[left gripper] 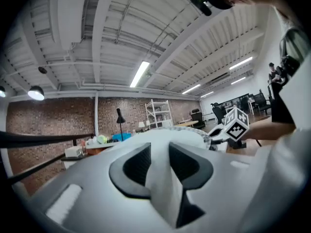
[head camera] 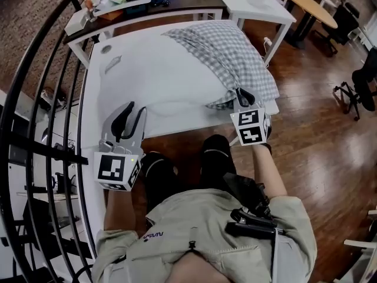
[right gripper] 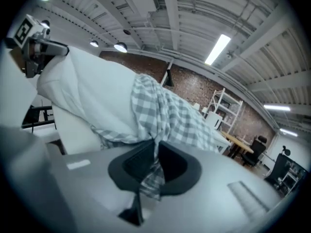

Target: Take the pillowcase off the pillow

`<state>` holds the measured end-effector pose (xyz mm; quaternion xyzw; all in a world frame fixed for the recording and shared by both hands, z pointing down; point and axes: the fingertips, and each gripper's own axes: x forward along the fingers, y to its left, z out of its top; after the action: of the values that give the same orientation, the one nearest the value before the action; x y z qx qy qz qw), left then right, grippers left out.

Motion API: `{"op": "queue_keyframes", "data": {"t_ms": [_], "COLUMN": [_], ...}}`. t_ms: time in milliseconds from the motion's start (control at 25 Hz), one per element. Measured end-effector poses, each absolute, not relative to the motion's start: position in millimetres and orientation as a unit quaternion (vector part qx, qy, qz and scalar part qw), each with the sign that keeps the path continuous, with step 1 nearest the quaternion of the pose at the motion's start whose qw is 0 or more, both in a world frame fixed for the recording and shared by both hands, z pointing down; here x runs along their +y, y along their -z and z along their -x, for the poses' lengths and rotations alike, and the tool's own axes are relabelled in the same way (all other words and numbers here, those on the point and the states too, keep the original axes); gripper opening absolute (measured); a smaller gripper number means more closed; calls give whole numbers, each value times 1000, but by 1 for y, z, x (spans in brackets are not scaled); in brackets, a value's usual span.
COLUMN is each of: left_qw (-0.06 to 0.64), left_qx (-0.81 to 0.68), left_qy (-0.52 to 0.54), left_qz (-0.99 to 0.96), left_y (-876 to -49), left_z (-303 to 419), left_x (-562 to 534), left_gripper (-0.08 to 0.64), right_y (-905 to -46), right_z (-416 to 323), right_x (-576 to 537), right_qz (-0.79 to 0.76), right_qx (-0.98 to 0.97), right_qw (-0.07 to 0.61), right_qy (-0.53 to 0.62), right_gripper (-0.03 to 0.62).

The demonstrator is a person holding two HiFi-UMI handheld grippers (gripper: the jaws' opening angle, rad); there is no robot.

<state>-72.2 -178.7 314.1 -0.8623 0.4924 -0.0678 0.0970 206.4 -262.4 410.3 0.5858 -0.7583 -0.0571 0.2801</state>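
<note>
1. Checked pillowcase: only the far-right end of the white pillow sits inside it, the rest lies bare on the table.
2. Right gripper: clamped on the pillowcase hem, at the table's near-right edge.
3. Left gripper: jaws narrowly apart, gripping nothing, at the pillow's near-left corner.

Long fluorescent ceiling tubes light the room brightly and evenly, and a round pendant lamp blooms white. Shadows are soft: a faint one lies under the white pillow on the white tabletop. The glossy wooden floor carries a pale sheen. Every view bulges with fisheye bending, and both gripper views darken to black corners. Up close, the left gripper and right gripper are blurred, while the grey-and-white checked pillowcase looks fairly sharp.
</note>
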Motion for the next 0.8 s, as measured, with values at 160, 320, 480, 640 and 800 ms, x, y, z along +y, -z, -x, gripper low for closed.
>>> {"op": "queue_keyframes", "data": {"t_ms": [160,320,480,640,800], "left_qw": [146,159,125,47,7], "left_qx": [498,500,499,467,448], "left_qy": [16,16,92,161,178], "left_qz": [855,851,852,868,876], "left_y": [-259,-227,-246,-296,-322], "left_z": [66,62,49,34,27], "left_x": [-189,-234,-314,-359,-362], "left_gripper": [133,134,172,276,273], "right_y": [-404,-390,-315,-256,-233], "right_z": [-198,-191,-175,-153,-118], "right_x": [-251,-236,-217,-230,-269], "right_qz": [-562,-530,-528,-490,-448], "right_qx": [-775,-798,-809,-832,-849], "right_qw": [284,281,211,162,170], "right_qy": [57,55,151,202,221], "right_gripper": [68,120,93,92,95]}}
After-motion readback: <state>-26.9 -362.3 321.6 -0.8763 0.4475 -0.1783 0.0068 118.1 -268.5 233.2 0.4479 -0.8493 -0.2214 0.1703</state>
